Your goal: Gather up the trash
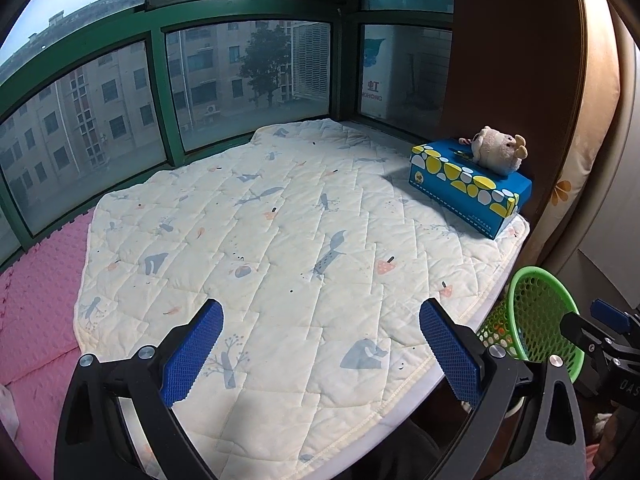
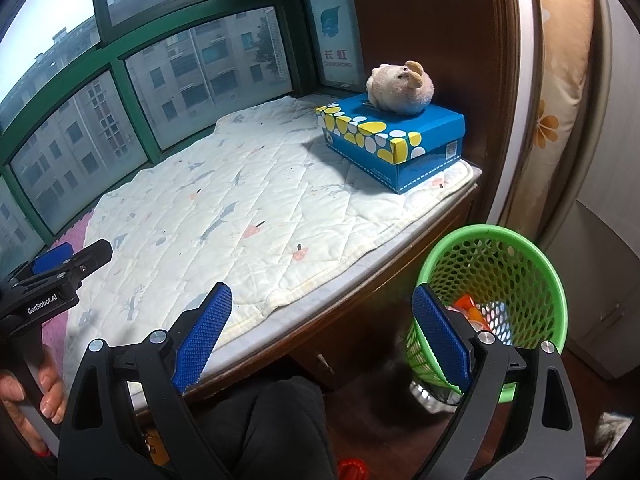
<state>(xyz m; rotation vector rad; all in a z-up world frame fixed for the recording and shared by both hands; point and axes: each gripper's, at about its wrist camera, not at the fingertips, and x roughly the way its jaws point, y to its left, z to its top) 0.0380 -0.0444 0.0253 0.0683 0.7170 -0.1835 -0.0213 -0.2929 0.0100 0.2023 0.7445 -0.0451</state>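
A green mesh bin stands on the floor beside the window seat, with orange, white and blue trash inside; it also shows in the left wrist view. My left gripper is open and empty, low over the quilt's front part. My right gripper is open and empty, in front of the seat's edge with its right finger in front of the bin. I see no loose trash on the quilt.
A blue tissue box with a plush toy on it sits at the quilt's far right corner. A pink mat lies left of the quilt. Green-framed windows enclose the back. A wooden wall is at right.
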